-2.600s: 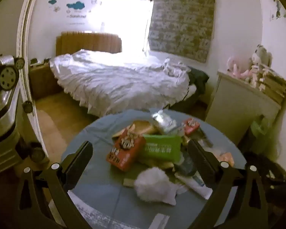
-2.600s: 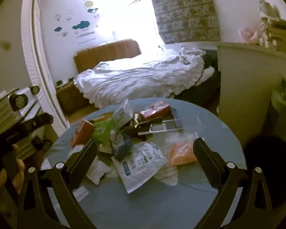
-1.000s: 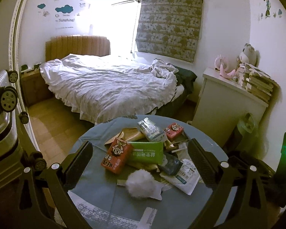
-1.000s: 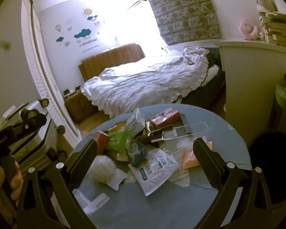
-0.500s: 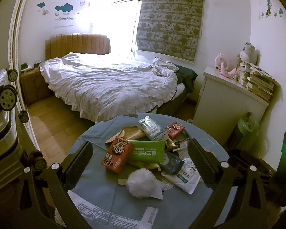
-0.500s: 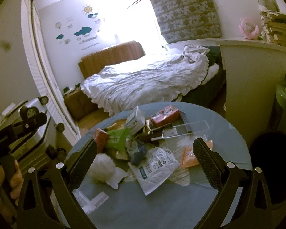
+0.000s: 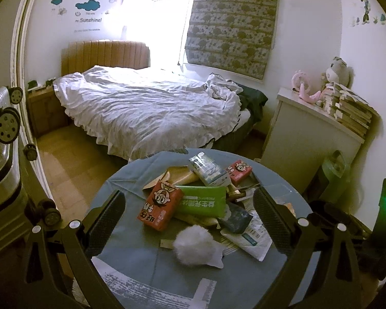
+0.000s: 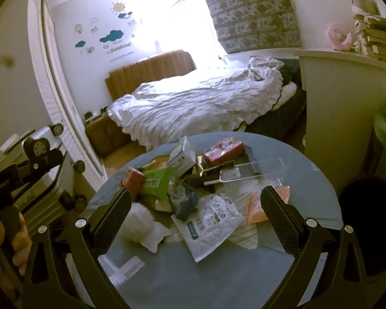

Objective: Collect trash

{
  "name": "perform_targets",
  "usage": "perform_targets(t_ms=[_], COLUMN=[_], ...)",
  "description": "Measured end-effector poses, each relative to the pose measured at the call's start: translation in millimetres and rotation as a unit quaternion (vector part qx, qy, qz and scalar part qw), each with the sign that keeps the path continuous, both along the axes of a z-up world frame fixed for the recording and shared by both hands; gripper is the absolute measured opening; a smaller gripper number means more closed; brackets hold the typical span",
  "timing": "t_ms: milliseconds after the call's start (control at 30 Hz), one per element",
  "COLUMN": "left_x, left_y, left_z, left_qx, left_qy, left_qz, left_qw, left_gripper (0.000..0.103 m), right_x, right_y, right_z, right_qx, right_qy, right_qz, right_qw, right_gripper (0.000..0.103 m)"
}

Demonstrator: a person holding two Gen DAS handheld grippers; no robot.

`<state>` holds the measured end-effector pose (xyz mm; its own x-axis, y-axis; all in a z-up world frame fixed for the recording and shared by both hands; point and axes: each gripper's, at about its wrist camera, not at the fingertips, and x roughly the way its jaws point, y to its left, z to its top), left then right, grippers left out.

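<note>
- Above the round bench (image 7: 131, 237), both grippers, left (image 7: 190, 221) and right (image 8: 193, 216), hover with fingers spread, holding nothing, apparently choosing a first piece.
- The trash (image 7: 193, 200) lies heaped mid-bench, within easy reach.

near half of the round table (image 8: 218, 278) lies bare; the trash pile (image 8: 193, 188) crowds its middle and far side.

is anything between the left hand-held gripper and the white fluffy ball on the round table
Nothing visible. The left hand-held gripper is open above the blue round table, and the white fluffy ball lies in clear view between its fingers, at the near edge of the wrapper pile, with only bare tabletop before it.
</note>
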<state>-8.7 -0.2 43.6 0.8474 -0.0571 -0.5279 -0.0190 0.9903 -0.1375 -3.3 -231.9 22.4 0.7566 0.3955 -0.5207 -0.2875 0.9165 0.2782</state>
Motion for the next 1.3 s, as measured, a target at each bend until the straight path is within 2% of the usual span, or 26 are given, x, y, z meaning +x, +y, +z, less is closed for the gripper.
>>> perform_targets(t_ms=[567, 800, 867, 1033, 1167, 1267, 1300], left_x=[16, 27, 33, 56, 76, 93, 100], left_y=[5, 14, 22, 53, 61, 63, 64], left_z=[-9, -22, -33, -75, -100, -113, -117], left_qx=[-0.009, -0.013, -0.026, -0.034, -0.019, -0.024, -0.023], left_qy=[0.018, 0.034, 0.044, 0.09, 0.115, 0.129, 0.135], left_qz=[-0.004, -0.003, -0.009, -0.017, -0.039, -0.057, -0.06], left_qw=[0.9998, 0.9993, 0.9986, 0.9952, 0.9925, 0.9897, 0.9888], left_gripper=[0.098, 0.098, 0.098, 0.098, 0.098, 0.098, 0.097], right_x=[15, 29, 37, 82, 148, 190, 210], right_y=[6, 14, 17, 38, 78, 113, 130], right_z=[-11, -20, -19, 6, 8, -4, -14], right_qx=[-0.009, -0.013, -0.015, -0.039, -0.074, -0.108, -0.123], right_qy=[0.017, 0.031, 0.032, 0.012, 0.048, 0.081, 0.106], right_qz=[0.001, 0.008, 0.014, 0.052, 0.097, 0.125, 0.14], right_qw=[1.0, 0.999, 0.999, 0.998, 0.991, 0.983, 0.977], right_gripper=[0.099, 0.099, 0.099, 0.099, 0.099, 0.098, 0.097])
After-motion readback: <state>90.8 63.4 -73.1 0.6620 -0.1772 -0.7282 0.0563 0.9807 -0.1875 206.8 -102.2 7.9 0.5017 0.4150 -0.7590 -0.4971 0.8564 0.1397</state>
